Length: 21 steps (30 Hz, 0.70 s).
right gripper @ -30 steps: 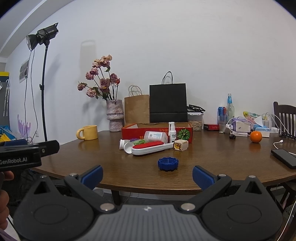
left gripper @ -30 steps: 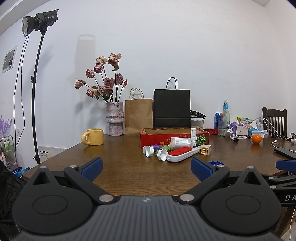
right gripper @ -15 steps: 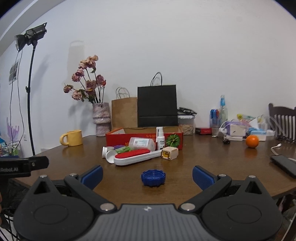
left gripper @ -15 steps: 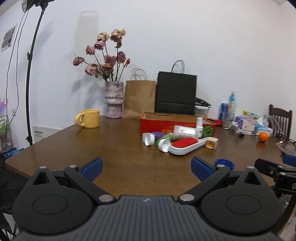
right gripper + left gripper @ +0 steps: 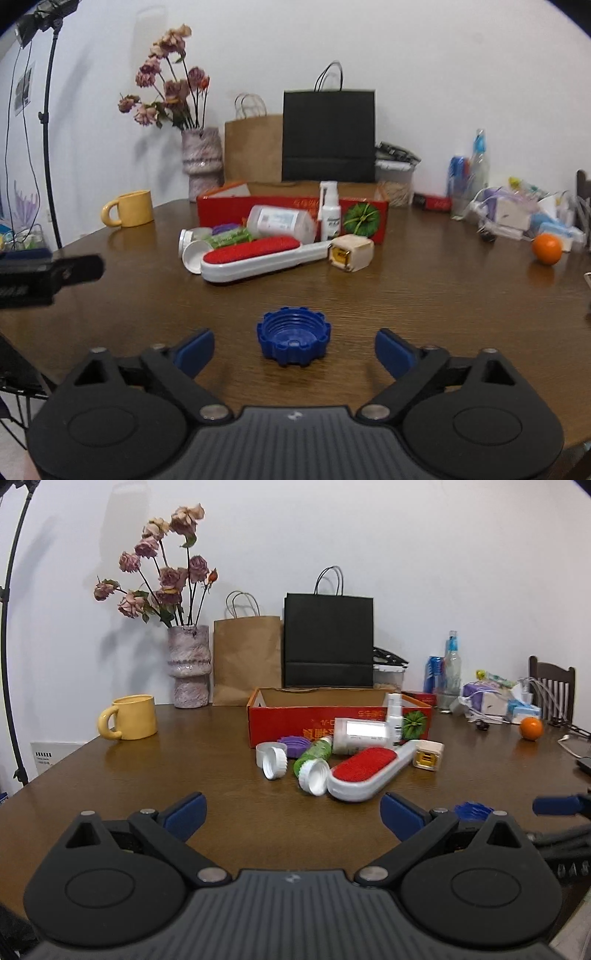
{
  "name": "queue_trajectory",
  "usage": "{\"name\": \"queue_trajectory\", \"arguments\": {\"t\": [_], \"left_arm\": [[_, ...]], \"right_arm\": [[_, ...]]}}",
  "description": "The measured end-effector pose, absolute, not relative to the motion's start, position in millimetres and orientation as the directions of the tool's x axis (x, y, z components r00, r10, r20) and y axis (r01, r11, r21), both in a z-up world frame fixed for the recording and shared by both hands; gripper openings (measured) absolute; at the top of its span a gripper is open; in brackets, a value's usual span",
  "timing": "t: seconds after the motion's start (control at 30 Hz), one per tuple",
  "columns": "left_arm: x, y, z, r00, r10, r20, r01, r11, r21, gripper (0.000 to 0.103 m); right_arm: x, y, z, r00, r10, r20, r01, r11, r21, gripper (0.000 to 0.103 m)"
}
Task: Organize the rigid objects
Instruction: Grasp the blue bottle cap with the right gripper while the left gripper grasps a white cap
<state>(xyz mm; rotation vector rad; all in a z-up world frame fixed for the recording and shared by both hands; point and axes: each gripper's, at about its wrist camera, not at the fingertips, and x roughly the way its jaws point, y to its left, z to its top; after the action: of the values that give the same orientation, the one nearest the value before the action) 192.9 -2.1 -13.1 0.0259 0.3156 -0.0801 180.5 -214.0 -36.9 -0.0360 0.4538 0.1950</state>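
A blue screw cap (image 5: 293,340) lies open side up on the wooden table (image 5: 424,295), between and just ahead of my open, empty right gripper (image 5: 294,350). Further back lies a pile: a white lint brush with a red pad (image 5: 258,256), a white pill bottle (image 5: 280,223), a spray bottle (image 5: 330,210), white caps (image 5: 192,254), a green bottle (image 5: 227,238) and a small cream box (image 5: 351,253), in front of a red cardboard box (image 5: 291,206). My left gripper (image 5: 291,812) is open and empty, short of the same pile (image 5: 364,773).
A yellow mug (image 5: 129,718), a vase of dried roses (image 5: 189,664), a brown paper bag (image 5: 247,657) and a black bag (image 5: 328,640) stand at the back. An orange (image 5: 546,249), bottles and cable clutter sit at the right. A chair (image 5: 552,690) stands far right.
Both grippers have moved forward and lower over the table. The blue cap now sits between the right gripper's fingers. The pile looms larger in both views.
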Motion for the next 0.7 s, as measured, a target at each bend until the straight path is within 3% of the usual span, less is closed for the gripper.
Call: {"name": "queue_trajectory", "arguments": {"t": [0.07, 0.17, 0.3, 0.4, 0.5, 0.57, 0.7], "left_arm": [[214.4, -5.2, -11.4, 0.937, -0.055, -0.344, 0.069, 0.997, 0.03, 0.083], [251.5, -8.4, -13.5, 0.914, -0.08, -0.398, 0.103, 0.994, 0.037, 0.068], [299.1, -12.8, -18.8, 0.877, -0.101, -0.469, 0.143, 0.988, 0.054, 0.063], [325.7, -14.0, -24.8, 0.854, -0.108, -0.509, 0.151, 0.988, 0.045, 0.05], [343.4, -13.3, -30.6, 0.833, -0.124, -0.539, 0.162, 0.987, 0.023, 0.037], [350.6, -13.8, -34.0, 0.825, -0.131, -0.55, 0.172, 0.985, 0.023, 0.017], [349.8, -13.8, -36.2, 0.829, -0.132, -0.543, 0.174, 0.984, 0.026, 0.009]], "right_arm": [[191.6, -212.7, -39.8, 0.875, 0.163, -0.455, -0.188, 0.982, -0.009, 0.089], [208.6, -212.7, -41.5, 0.863, 0.164, -0.478, -0.192, 0.981, -0.01, 0.083], [224.7, -211.0, -42.4, 0.848, 0.172, -0.501, -0.211, 0.977, -0.021, 0.074], [235.5, -211.0, -44.6, 0.834, 0.178, -0.522, -0.218, 0.976, -0.016, 0.053], [244.7, -212.7, -45.6, 0.825, 0.184, -0.535, -0.215, 0.977, 0.005, 0.053], [250.0, -213.3, -45.2, 0.822, 0.19, -0.537, -0.217, 0.976, 0.013, 0.053], [255.2, -213.0, -45.3, 0.824, 0.205, -0.529, -0.224, 0.974, 0.029, 0.053]]}}
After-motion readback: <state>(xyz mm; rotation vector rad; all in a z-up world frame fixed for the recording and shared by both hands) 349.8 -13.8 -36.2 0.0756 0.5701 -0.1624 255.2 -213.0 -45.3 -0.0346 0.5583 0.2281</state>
